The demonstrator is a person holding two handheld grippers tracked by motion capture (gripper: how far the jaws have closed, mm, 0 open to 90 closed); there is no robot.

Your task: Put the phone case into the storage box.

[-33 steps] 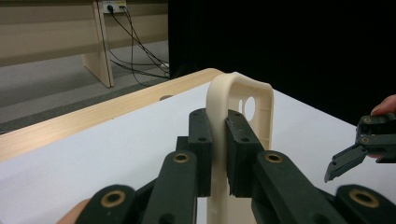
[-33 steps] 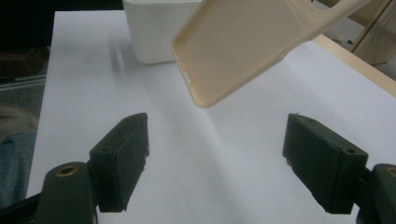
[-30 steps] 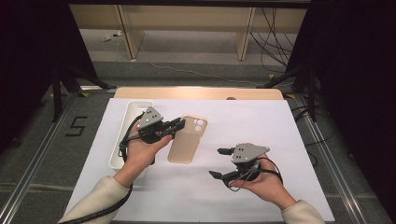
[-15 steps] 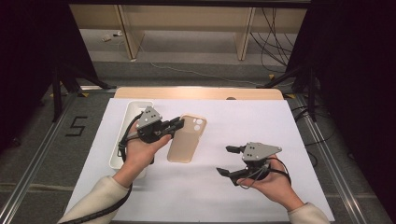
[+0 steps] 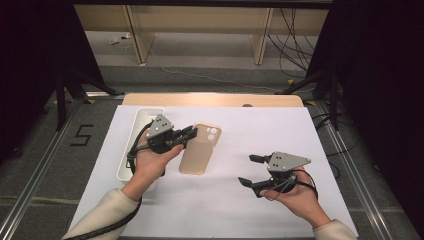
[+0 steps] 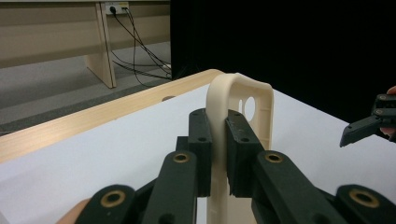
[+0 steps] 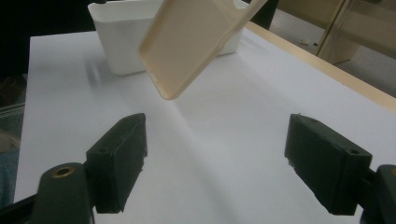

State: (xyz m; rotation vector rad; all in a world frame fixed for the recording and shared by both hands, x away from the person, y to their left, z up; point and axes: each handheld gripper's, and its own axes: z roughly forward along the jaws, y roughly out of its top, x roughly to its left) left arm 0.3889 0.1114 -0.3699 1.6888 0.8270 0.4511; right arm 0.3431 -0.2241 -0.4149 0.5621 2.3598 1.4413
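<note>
Left gripper [image 5: 191,132] pinches the long edge of a cream phone case [image 5: 200,149], holding it tilted above the white sheet [image 5: 260,125], just beside the white tray [image 5: 136,131] at the sheet's left edge. Right gripper [image 5: 251,170] hovers near the sheet's right edge, jaws spread wide, holding nothing, well apart from the case.

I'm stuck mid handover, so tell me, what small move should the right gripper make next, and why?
Probably ease the right gripper toward the phone case's free lower end. Its fingers are spread wide and hold nothing, while the left gripper pinches one edge, holding the case tilted above the table.
</note>
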